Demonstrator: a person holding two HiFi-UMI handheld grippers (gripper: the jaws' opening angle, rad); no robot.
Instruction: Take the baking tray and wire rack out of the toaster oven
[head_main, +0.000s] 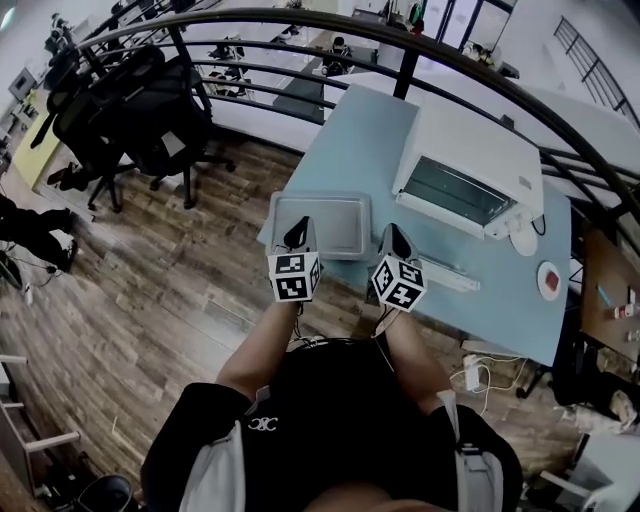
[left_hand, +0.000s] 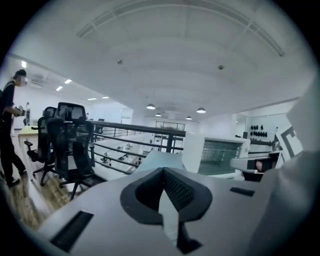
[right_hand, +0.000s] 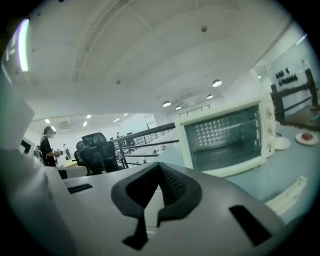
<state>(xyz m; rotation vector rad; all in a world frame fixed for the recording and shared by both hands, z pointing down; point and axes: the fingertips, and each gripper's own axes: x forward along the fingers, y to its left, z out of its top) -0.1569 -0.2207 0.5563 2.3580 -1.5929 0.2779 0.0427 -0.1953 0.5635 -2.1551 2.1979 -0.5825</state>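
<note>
Baking tray (head_main: 340, 222) lies on the blue table (head_main: 350, 130) at the centre of the frame, outside the toaster oven (head_main: 470, 170) at upper right. A pale strip (head_main: 450, 275) to the tray's right may be the wire rack; I cannot tell. The left gripper (head_main: 297, 232) and right gripper (head_main: 397, 240) hover over the table's near edge, jaws together and empty. Before finishing, check through the oven's glass front that nothing remains inside. If something does, open the door fully and draw it out level.
</note>
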